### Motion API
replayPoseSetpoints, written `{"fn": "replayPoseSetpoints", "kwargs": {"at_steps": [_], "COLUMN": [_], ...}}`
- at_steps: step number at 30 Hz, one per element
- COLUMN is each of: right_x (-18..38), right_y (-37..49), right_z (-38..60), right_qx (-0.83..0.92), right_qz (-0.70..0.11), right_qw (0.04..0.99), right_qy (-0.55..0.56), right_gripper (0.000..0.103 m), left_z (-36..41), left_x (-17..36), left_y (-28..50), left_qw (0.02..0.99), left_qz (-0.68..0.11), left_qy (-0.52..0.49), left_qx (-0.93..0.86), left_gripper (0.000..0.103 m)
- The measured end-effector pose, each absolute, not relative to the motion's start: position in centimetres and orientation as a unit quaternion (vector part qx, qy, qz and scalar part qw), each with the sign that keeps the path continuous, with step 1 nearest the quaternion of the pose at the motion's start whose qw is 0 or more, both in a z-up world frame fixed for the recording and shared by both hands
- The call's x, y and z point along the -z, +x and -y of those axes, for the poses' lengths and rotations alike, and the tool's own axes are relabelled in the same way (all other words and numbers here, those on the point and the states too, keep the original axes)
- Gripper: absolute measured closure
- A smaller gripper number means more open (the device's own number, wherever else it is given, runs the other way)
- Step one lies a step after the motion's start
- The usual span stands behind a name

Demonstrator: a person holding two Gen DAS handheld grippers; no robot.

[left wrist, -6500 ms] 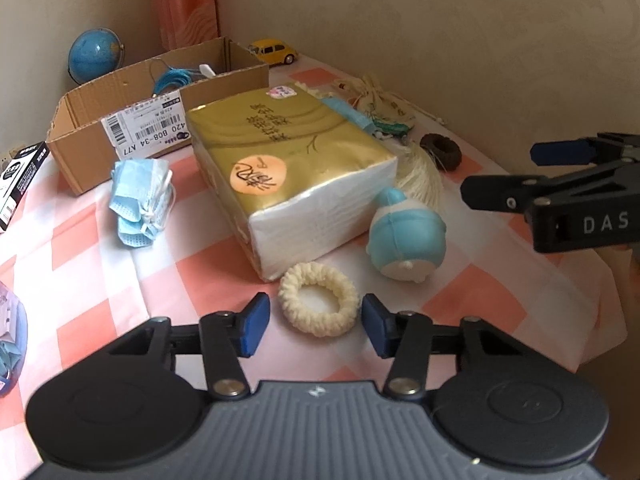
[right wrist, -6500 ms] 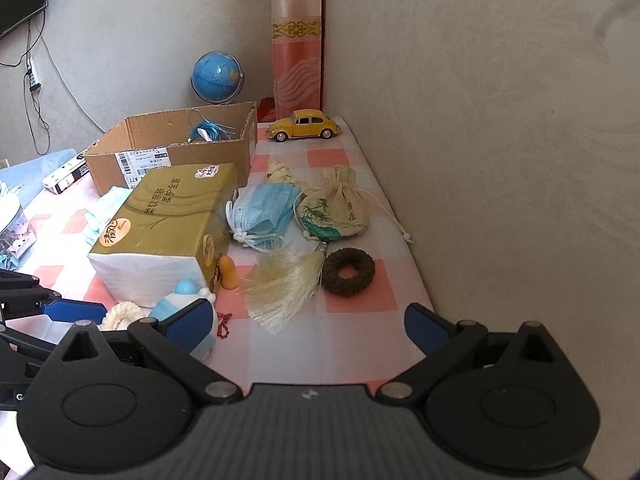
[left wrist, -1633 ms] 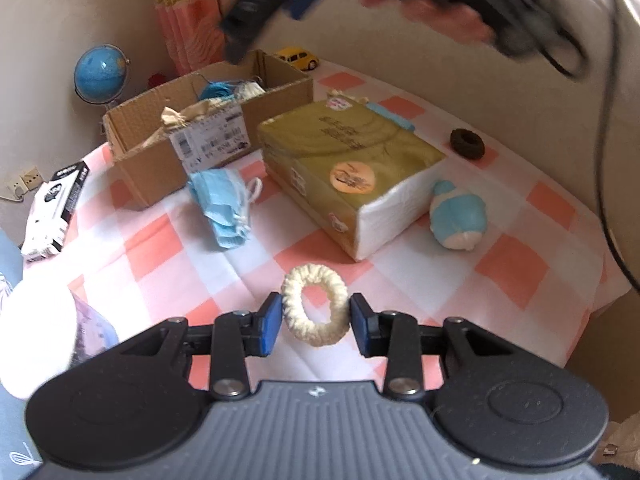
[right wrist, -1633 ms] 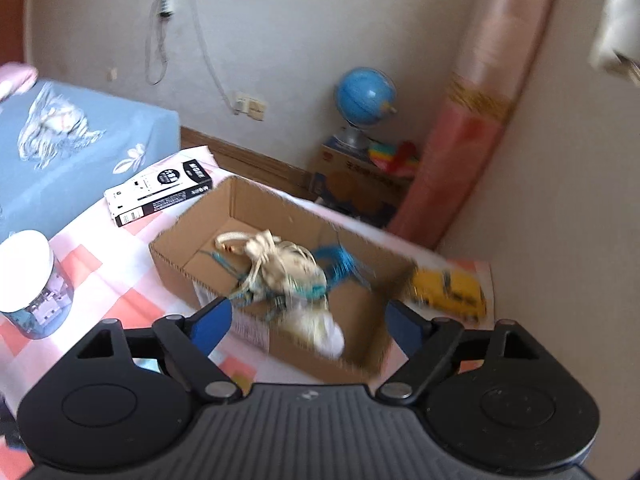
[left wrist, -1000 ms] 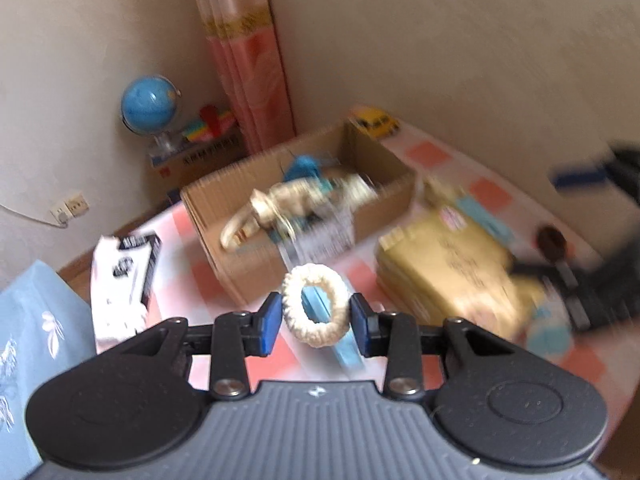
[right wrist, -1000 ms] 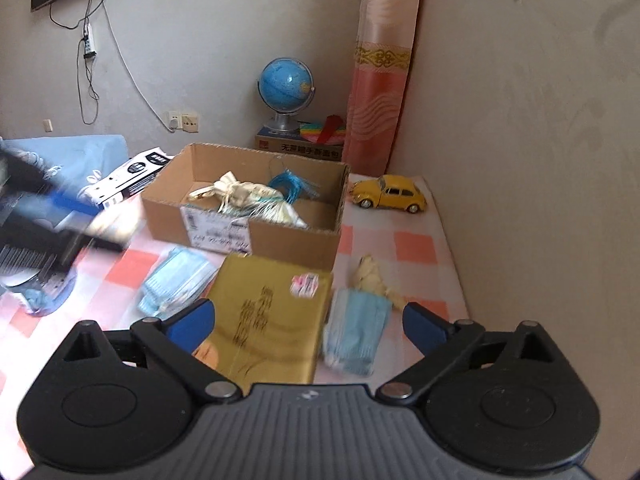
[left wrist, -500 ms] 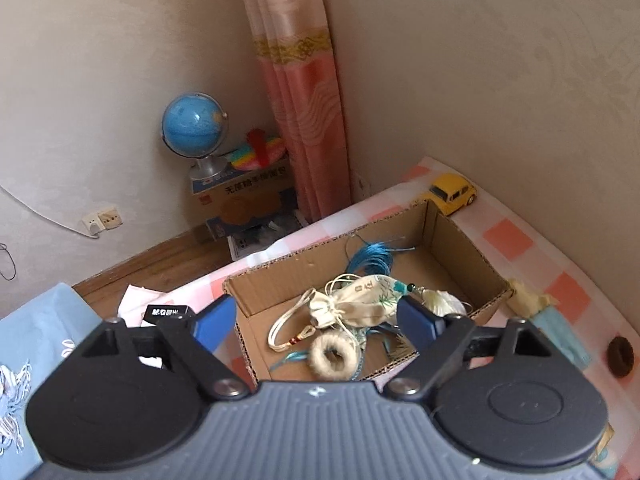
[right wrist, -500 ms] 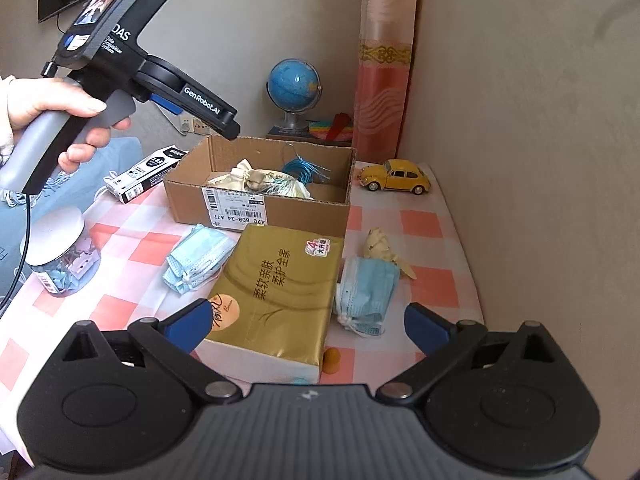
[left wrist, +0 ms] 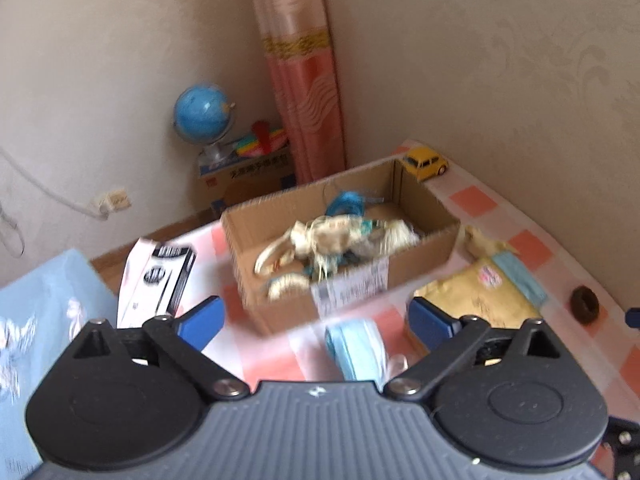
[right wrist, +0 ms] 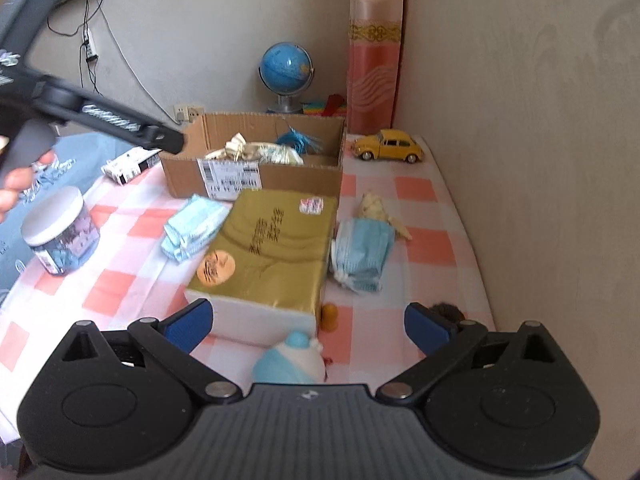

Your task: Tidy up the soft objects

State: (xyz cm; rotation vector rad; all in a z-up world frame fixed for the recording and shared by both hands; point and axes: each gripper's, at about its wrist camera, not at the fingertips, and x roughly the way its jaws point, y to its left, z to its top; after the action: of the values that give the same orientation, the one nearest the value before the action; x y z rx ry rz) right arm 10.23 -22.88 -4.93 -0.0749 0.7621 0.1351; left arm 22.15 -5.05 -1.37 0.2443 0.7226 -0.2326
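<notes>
Along the right side of the checked tablecloth [right wrist: 424, 248] a wall runs close, leaving only a narrow strip of bare cloth beside the gold tissue pack [right wrist: 268, 252]; the left side is roomier, with a white-lidded jar [right wrist: 60, 232] near the table's edge. At the far end sits the open cardboard box [left wrist: 340, 248], a yellow toy car [right wrist: 388, 146] just beside its right corner. The cream fuzzy ring [left wrist: 286, 282] lies inside the box near the front wall, next to a pale drawstring pouch [left wrist: 332, 236] and blue cord, all blurred. The left gripper [left wrist: 316, 320] hangs above the box's near side, its jaws having just been opening and now spread wide with nothing between them. The right gripper [right wrist: 308, 320] hovers over the table's near end, jaws likewise spread and empty. Two blue face masks [right wrist: 360, 252] flank the tissue pack, a blue-and-white plush toy [right wrist: 290, 362] sits at its near end, and a dark ring [left wrist: 584, 305] lies by the wall.
</notes>
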Motion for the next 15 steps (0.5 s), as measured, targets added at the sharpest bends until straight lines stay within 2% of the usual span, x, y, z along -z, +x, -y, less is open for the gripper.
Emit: {"fn": "replayPoseSetpoints", "kwargs": {"at_steps": [7, 15], "right_x": [6.8, 9.0], "right_y": [8.9, 8.4], "right_z": [23.5, 23.3], "right_qx": [-0.06, -0.053], "right_qz": [-0.388, -0.401], "right_qw": [0.919, 0.912], "right_qy": [-0.046, -0.07], "right_gripper": [0.0, 0.0], "left_z": [4.4, 3.6], "left_x": [3.2, 5.2], "left_y": [16.9, 15.3], "left_qw": [0.925, 0.919], "left_qz": [-0.359, -0.381], "left_qy": [0.099, 0.071], "left_qx": [0.071, 0.072], "left_gripper": [0.003, 0.003]}}
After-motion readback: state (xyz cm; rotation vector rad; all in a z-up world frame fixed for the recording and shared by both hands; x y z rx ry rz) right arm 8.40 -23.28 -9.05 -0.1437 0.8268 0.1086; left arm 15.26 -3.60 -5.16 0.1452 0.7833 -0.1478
